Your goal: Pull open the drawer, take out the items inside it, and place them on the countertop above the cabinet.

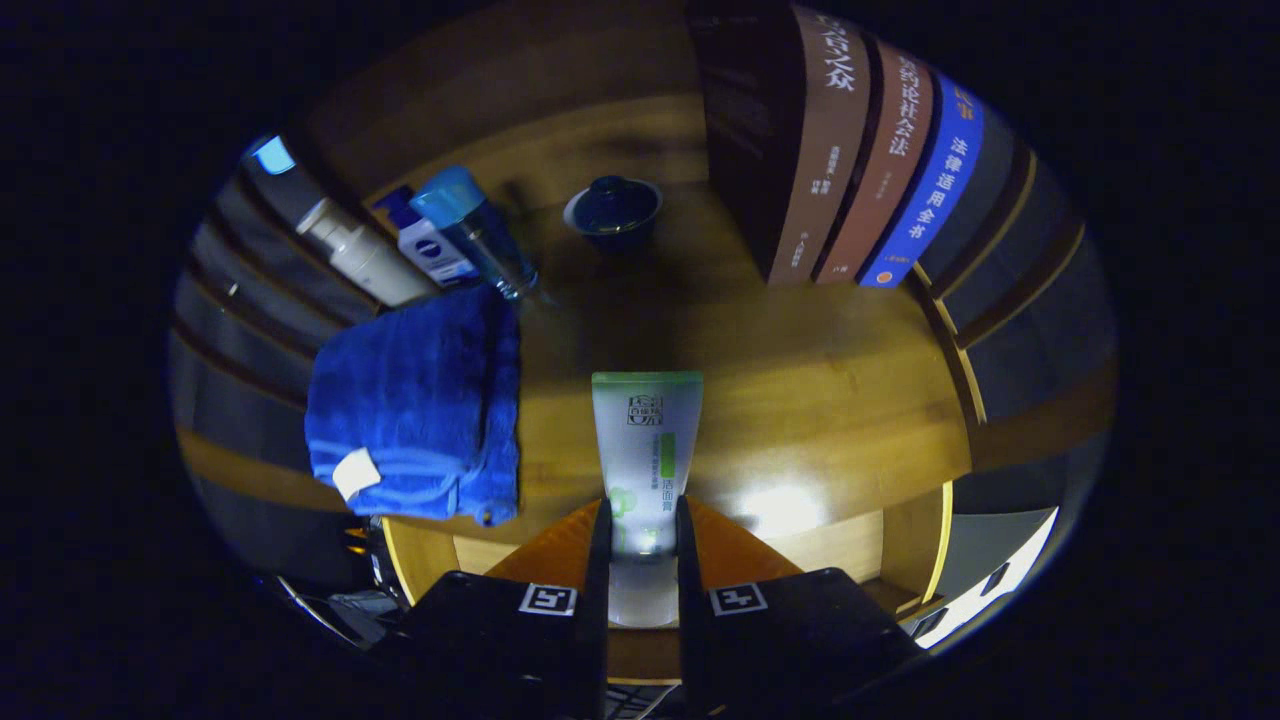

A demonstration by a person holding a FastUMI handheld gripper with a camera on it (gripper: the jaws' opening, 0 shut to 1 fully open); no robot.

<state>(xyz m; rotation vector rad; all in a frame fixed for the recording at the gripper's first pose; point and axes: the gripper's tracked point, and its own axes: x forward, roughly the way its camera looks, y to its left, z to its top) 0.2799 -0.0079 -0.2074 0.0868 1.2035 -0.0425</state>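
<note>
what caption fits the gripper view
Gripper shut on a facial cleanser tube above the wooden countertop, beside a folded blue towel.

Gripper clamped tight

The gripper point(643, 540) points toward 12 o'clock, both fingers point(598, 560) nearly parallel, pressing the facial cleanser tube point(646, 450) from either side at its lower end.

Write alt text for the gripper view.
The claw is shut on a white and green tube, holding it above a wooden countertop. Left of the tube lies a folded blue towel, with bottles behind it; a small dark lidded bowl and upright books stand beyond.
</note>
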